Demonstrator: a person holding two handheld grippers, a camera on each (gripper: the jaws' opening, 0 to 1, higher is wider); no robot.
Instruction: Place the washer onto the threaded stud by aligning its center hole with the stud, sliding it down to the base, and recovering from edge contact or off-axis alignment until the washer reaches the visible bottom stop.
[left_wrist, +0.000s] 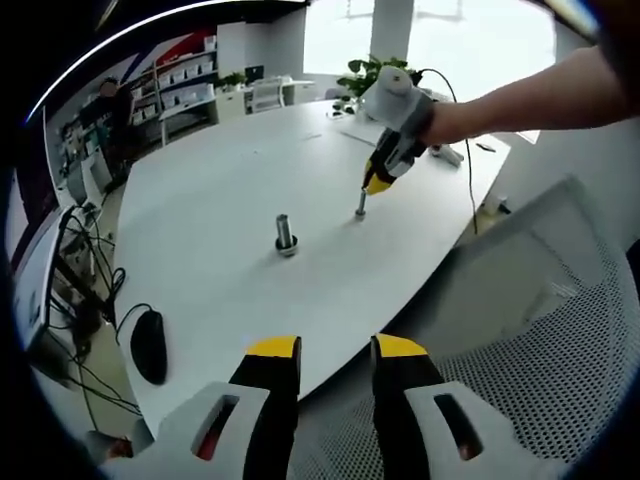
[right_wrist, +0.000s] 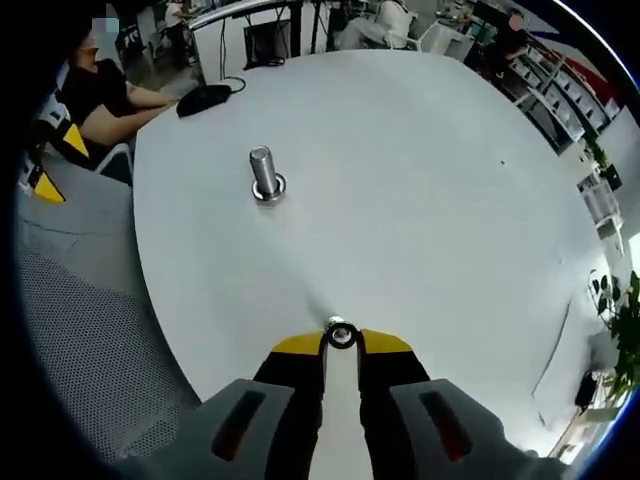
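A short threaded stud (left_wrist: 286, 236) (right_wrist: 264, 172) stands upright on the white round table (left_wrist: 220, 200) (right_wrist: 420, 180), with a wider metal collar at its foot. My right gripper (left_wrist: 378, 183) (right_wrist: 341, 343) is held by a hand to the right of the stud and a little beyond it, tips pointing down near the tabletop. It is shut on the washer (right_wrist: 340, 334), a small metal ring pinched between the yellow tips; in the left gripper view it is a small metal piece (left_wrist: 360, 205) just under those tips. My left gripper (left_wrist: 336, 350) hangs open and empty off the table's near edge.
A black computer mouse (left_wrist: 148, 345) (right_wrist: 205, 97) lies near the table's edge. Grey mesh chairs (left_wrist: 540, 370) (right_wrist: 80, 300) stand against the rim. A seated person (right_wrist: 100, 95) is at the far side, and cables (left_wrist: 85, 300) hang by the table's left edge.
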